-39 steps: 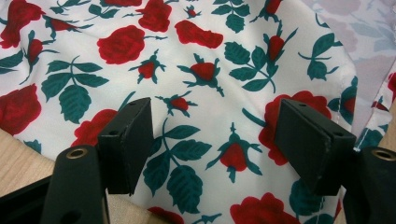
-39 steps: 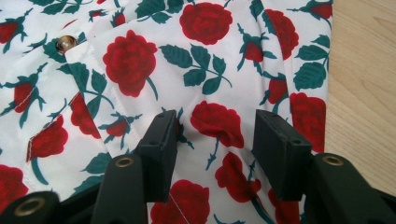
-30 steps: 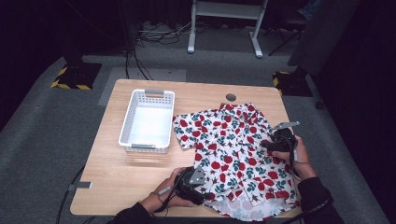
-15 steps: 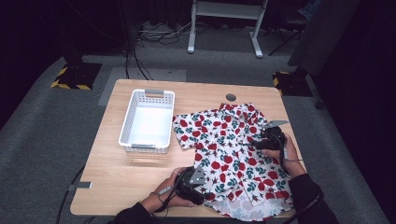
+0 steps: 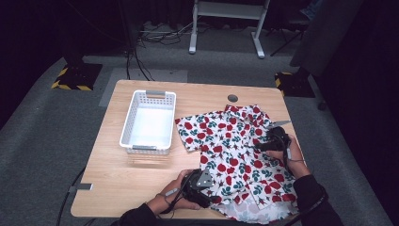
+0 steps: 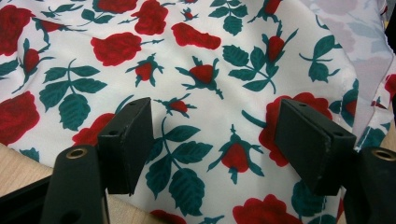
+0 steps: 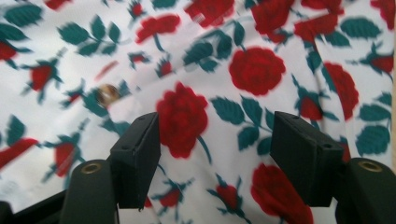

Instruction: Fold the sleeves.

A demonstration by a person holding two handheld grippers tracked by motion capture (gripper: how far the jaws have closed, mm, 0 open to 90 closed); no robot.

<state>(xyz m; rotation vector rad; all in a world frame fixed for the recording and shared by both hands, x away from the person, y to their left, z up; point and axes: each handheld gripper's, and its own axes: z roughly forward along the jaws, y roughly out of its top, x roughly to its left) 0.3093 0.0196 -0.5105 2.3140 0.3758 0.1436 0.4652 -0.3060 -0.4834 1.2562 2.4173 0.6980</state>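
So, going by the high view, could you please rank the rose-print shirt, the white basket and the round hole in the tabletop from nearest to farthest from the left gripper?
From the left gripper, at the table's near edge:
1. Rose-print shirt, right at its jaws.
2. White basket, farther back and left.
3. Round hole, near the far edge, beyond the shirt.

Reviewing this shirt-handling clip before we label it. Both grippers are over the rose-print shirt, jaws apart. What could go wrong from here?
1. The shirt hangs over the near edge of the table; a pull toward the person might slide it off.
2. The right gripper has just been opening with no cloth pinched; closing there may grab several wrinkled layers.
3. The left gripper is open over flat fabric, so it may slip off.
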